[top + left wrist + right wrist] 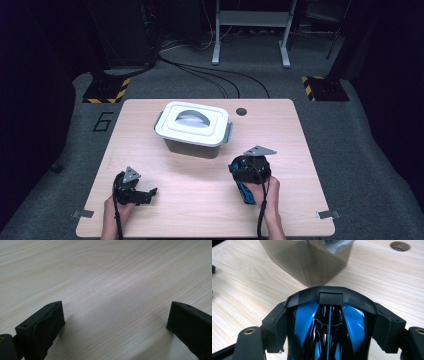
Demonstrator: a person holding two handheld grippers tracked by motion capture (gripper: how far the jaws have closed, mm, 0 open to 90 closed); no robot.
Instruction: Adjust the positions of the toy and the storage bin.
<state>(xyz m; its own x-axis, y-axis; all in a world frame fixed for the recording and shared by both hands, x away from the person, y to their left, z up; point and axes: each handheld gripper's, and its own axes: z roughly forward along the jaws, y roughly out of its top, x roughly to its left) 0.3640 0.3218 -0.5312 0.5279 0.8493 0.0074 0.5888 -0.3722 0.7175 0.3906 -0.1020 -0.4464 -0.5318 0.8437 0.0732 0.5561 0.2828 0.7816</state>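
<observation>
Floorside, number 6 (102, 121), unbranded blue-black toy (329, 325)

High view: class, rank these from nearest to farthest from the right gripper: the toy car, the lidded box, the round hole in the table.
1. The blue and black toy car, clamped in the right gripper itself, near the table's front edge.
2. The lidded box, up and to the left, mid-table.
3. The round hole, by the far edge, beyond the box's right latch.

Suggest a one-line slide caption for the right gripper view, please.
Right gripper clamps a blue-and-black toy car before the lidded storage box.
</observation>
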